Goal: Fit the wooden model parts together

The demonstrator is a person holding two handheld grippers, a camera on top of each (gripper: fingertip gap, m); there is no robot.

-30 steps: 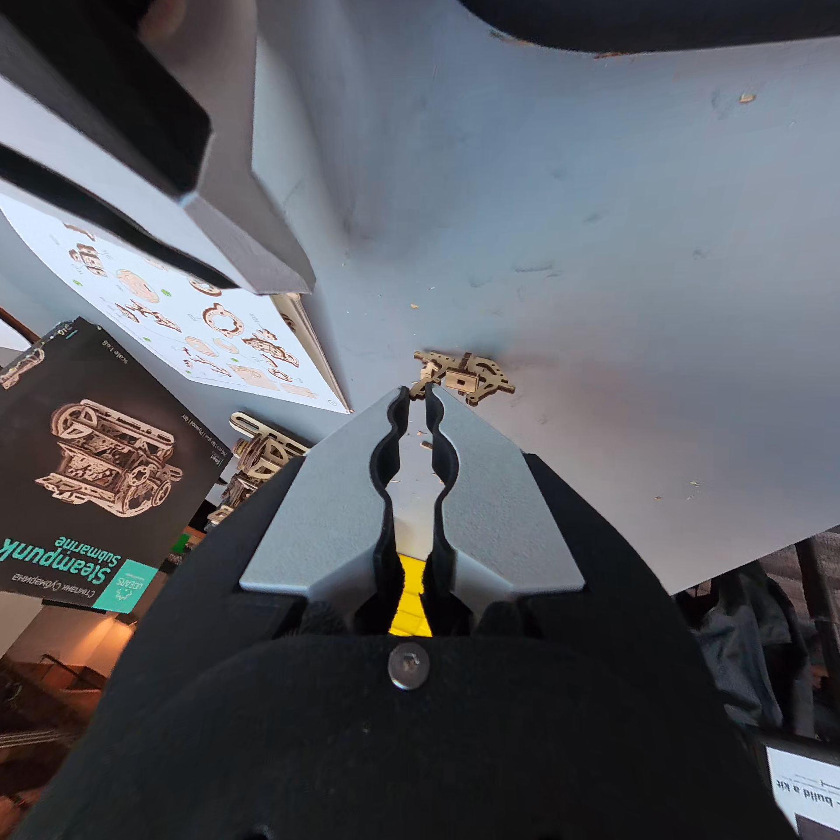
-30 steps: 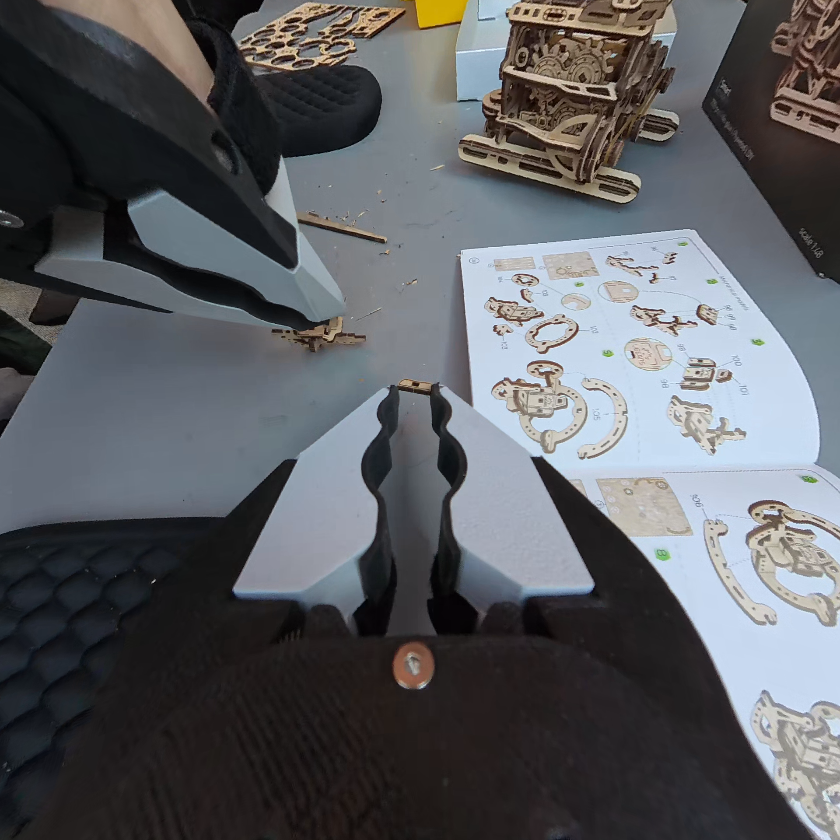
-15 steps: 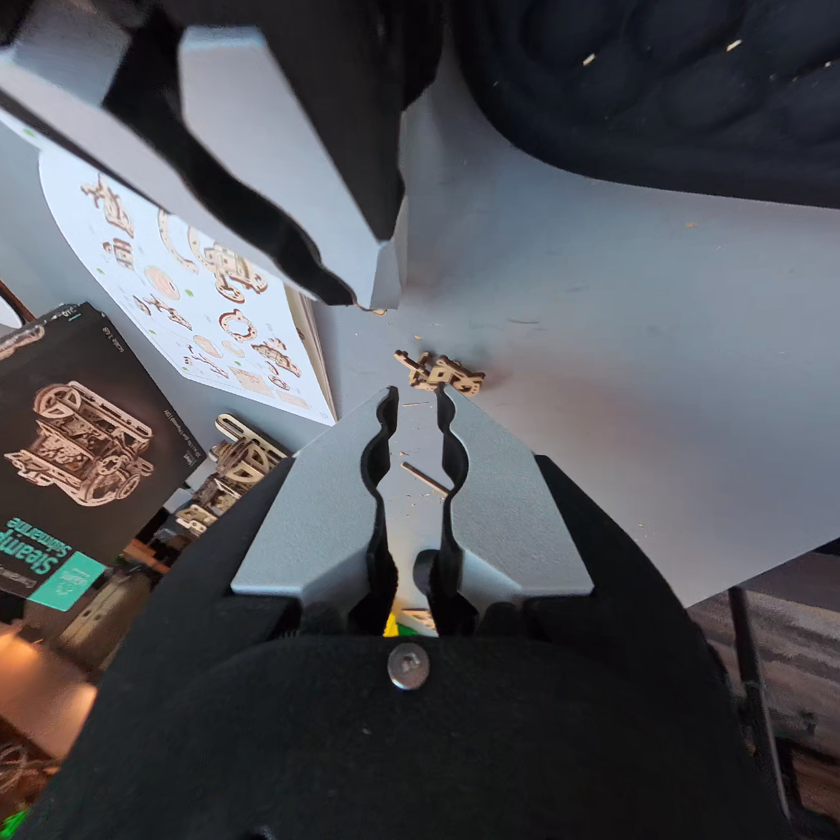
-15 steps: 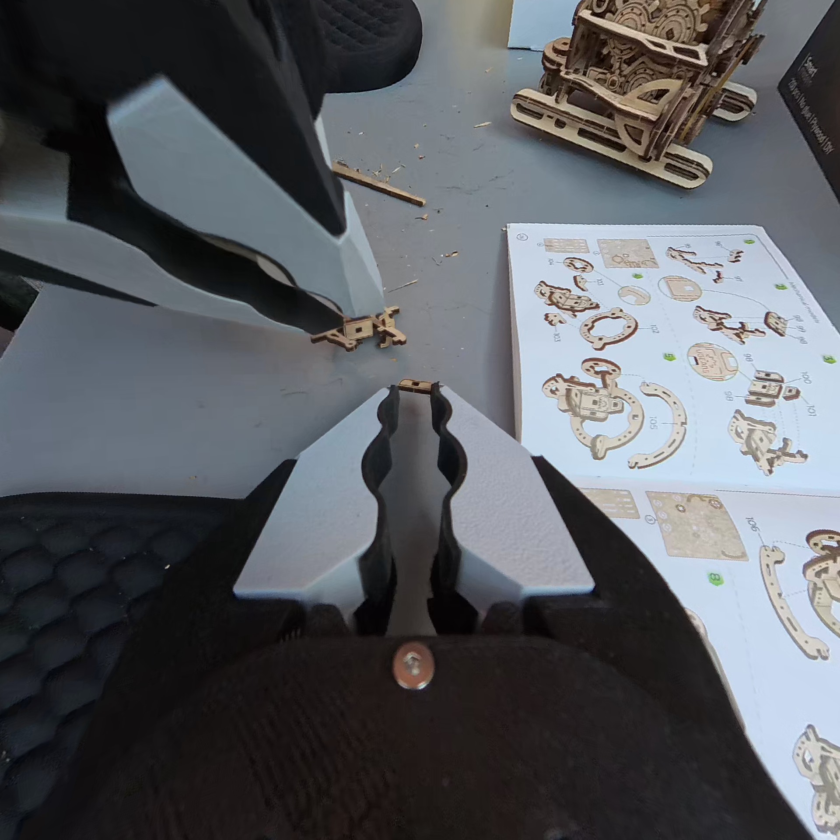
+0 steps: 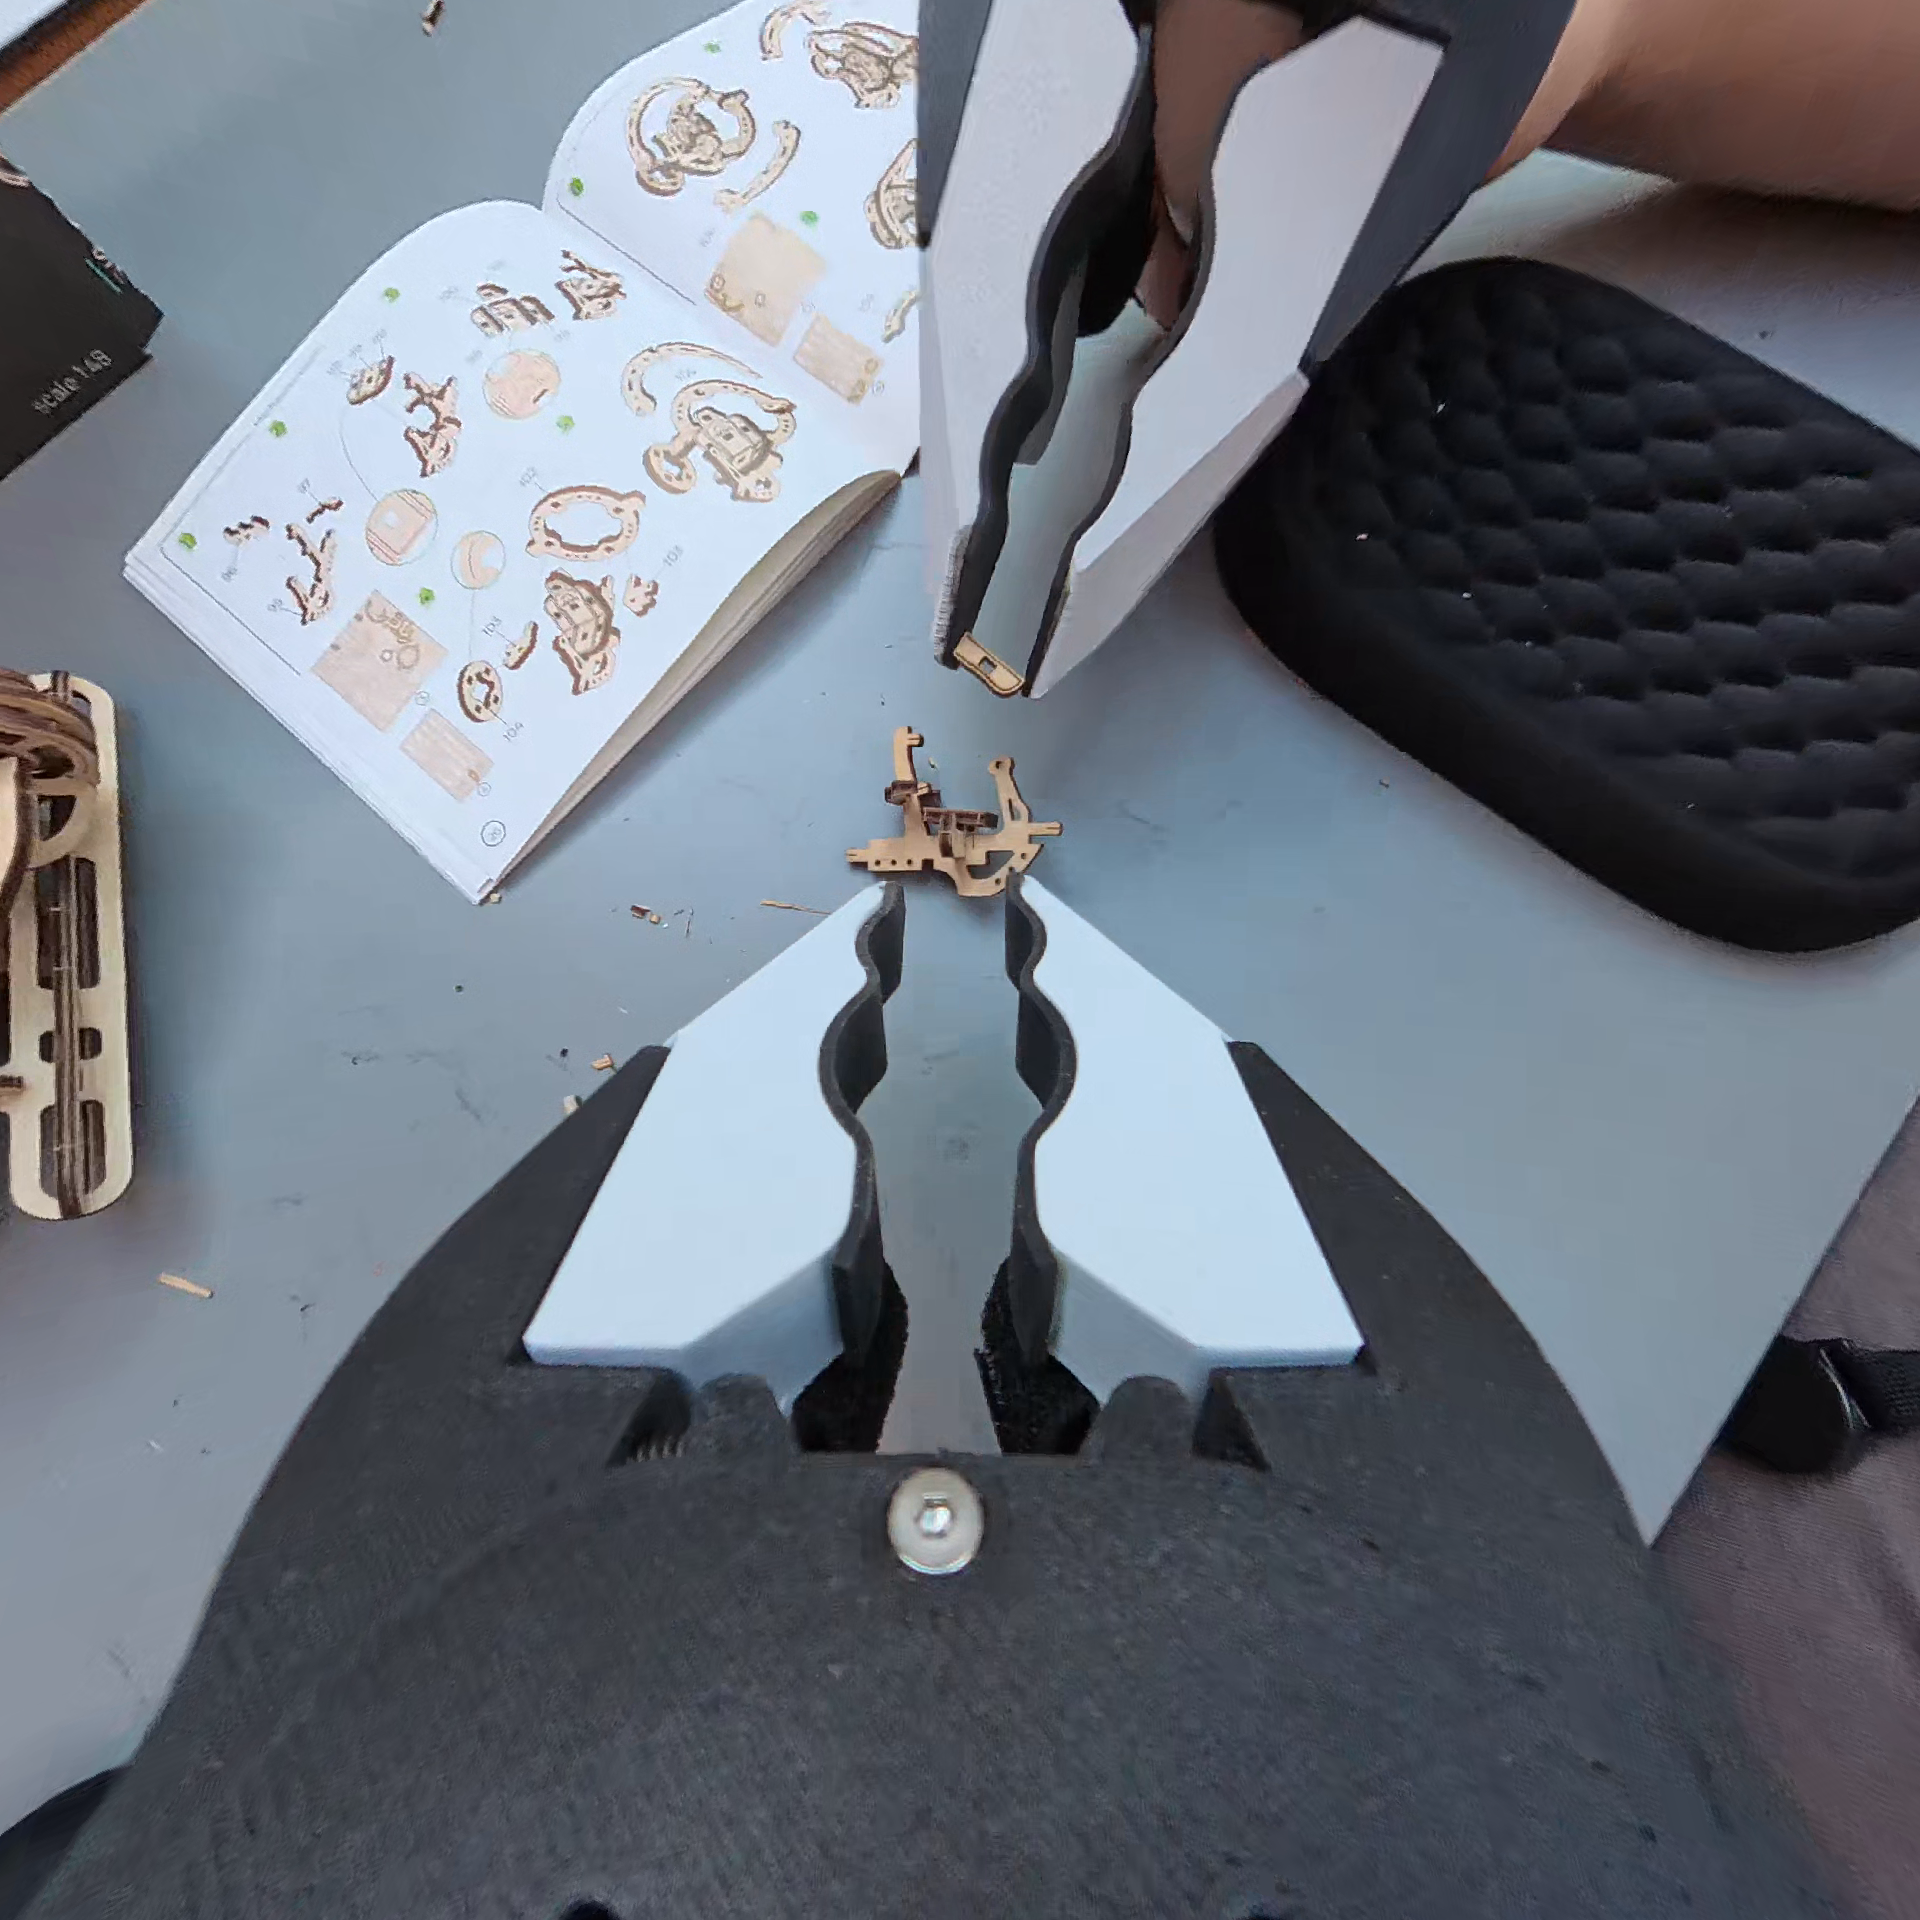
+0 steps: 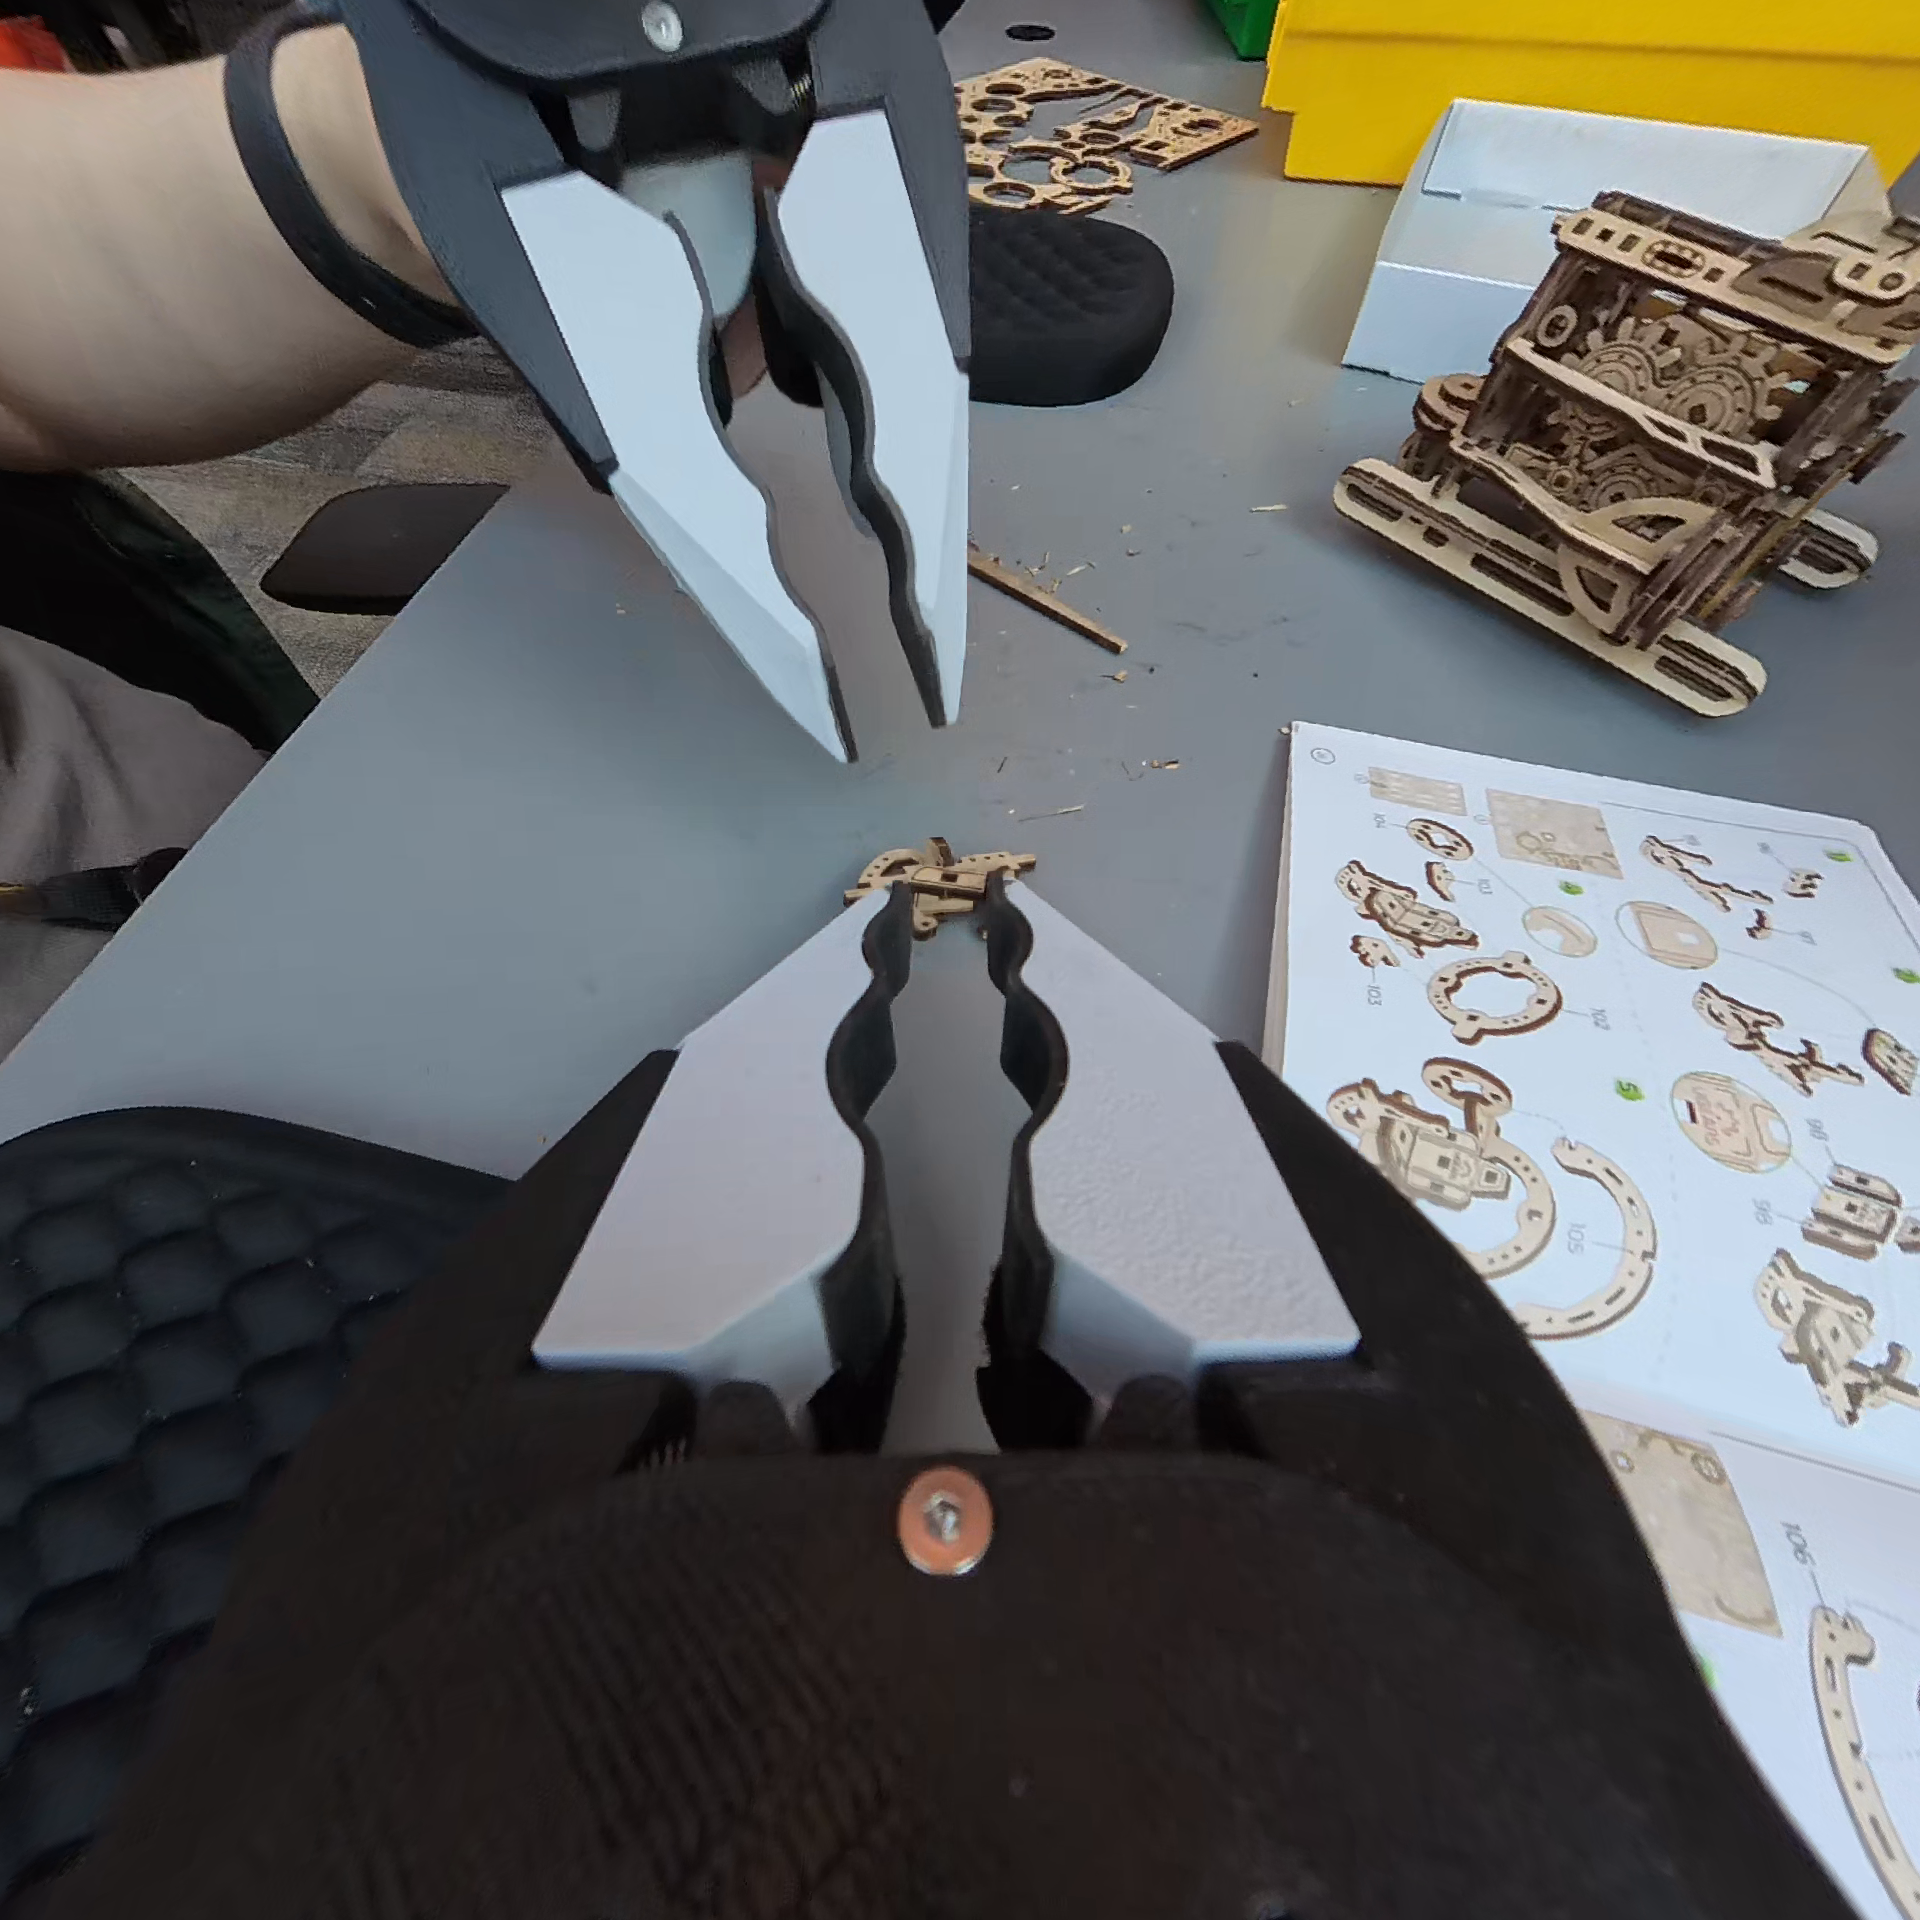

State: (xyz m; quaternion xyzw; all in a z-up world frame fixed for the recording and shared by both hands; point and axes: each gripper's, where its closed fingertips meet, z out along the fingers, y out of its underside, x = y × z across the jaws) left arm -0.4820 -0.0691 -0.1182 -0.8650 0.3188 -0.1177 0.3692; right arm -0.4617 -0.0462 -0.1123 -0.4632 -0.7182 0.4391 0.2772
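The right claw [image 5: 989,665] is gripping a small part [image 5: 987,667] at its tips, hanging just above the subassembly [image 5: 951,821] lying on the table [image 5: 1455,1039]. The left claw [image 5: 948,899] is standing open and empty, near that subassembly. The manual [image 5: 468,540] is showing numbered diagrams (print too small to make out). The box [image 5: 62,312] is cut off at the edge.

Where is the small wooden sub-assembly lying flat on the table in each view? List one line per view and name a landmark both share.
Left wrist view: the wooden sub-assembly lies just above the picture's centre, right of the booklet's lower corner.
Right wrist view: it sits just above centre, left of the booklet, its near edge partly hidden.
Shared landmark: the open instruction booklet, upper left in the left wrist view, right side in the right wrist view.
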